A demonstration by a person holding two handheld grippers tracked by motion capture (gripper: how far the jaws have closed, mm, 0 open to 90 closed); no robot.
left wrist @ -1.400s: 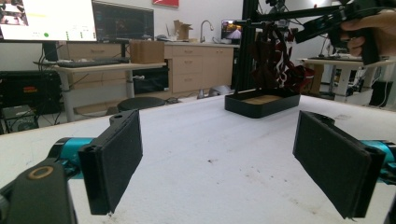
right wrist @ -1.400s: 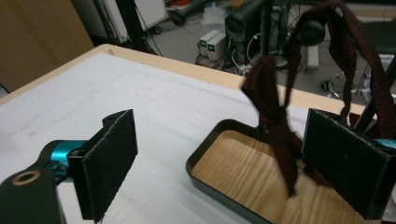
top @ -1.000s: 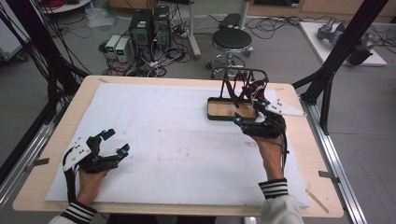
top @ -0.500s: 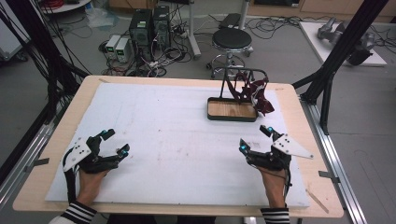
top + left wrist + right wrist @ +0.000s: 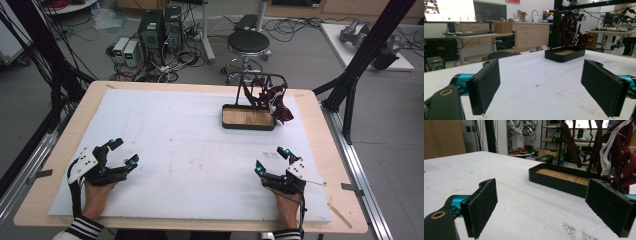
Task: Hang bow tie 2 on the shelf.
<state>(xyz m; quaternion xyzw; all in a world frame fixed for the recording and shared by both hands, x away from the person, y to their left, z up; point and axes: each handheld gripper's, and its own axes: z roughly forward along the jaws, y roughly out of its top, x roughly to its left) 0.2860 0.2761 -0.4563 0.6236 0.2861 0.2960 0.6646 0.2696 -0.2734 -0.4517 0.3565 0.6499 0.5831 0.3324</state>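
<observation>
High view: both claws (image 5: pixel 272 161) open

A matt white, slightly rough and speckled sheet (image 5: pixel 190 135) is laid over a pale wooden table (image 5: pixel 320 130). A tray (image 5: pixel 248 118) with matt black walls and a bare grained wood floor is seen. Dark red cloth (image 5: pixel 274 98) with white stripes is draped on a thin black metal frame (image 5: pixel 260 76). The tongs' pads (image 5: pixel 482 202) are faced with coarse matt black material.
</observation>
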